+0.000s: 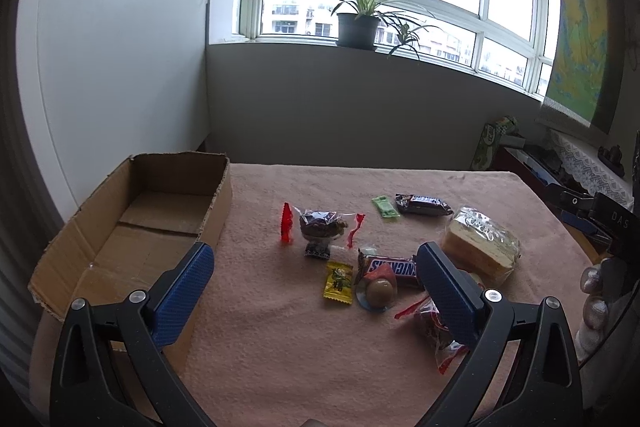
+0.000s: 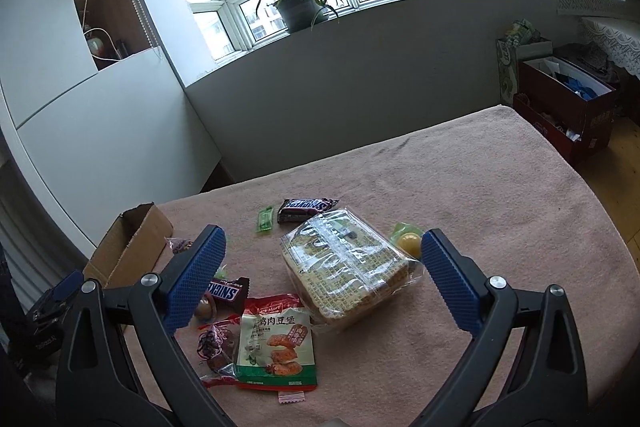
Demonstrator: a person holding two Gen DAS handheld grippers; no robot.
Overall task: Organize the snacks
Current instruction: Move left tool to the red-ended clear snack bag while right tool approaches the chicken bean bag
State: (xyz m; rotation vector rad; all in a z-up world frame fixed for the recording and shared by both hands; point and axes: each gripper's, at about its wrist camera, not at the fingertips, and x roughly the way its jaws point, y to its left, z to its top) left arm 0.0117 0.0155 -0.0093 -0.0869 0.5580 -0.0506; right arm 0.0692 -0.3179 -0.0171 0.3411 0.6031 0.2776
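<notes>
An empty cardboard box (image 1: 132, 227) lies at the table's left; it also shows in the right wrist view (image 2: 128, 247). Snacks lie scattered on the pink cloth: a near Snickers bar (image 1: 390, 269), a far Snickers bar (image 1: 424, 203), a yellow candy (image 1: 339, 283), a clear dark-candy packet (image 1: 320, 225), a green candy (image 1: 385, 207), a round jelly cup (image 1: 378, 291) and a wrapped bread pack (image 2: 348, 267). A red-green tofu snack bag (image 2: 276, 343) lies in front. My left gripper (image 1: 316, 267) is open and empty above the cloth. My right gripper (image 2: 322, 251) is open and empty, hovering before the bread pack.
The table is covered by a pink cloth (image 2: 480, 207). A potted plant (image 1: 358, 23) stands on the windowsill. Red cartons (image 2: 568, 107) and clutter stand right of the table. A white cabinet (image 1: 112, 67) stands behind the box.
</notes>
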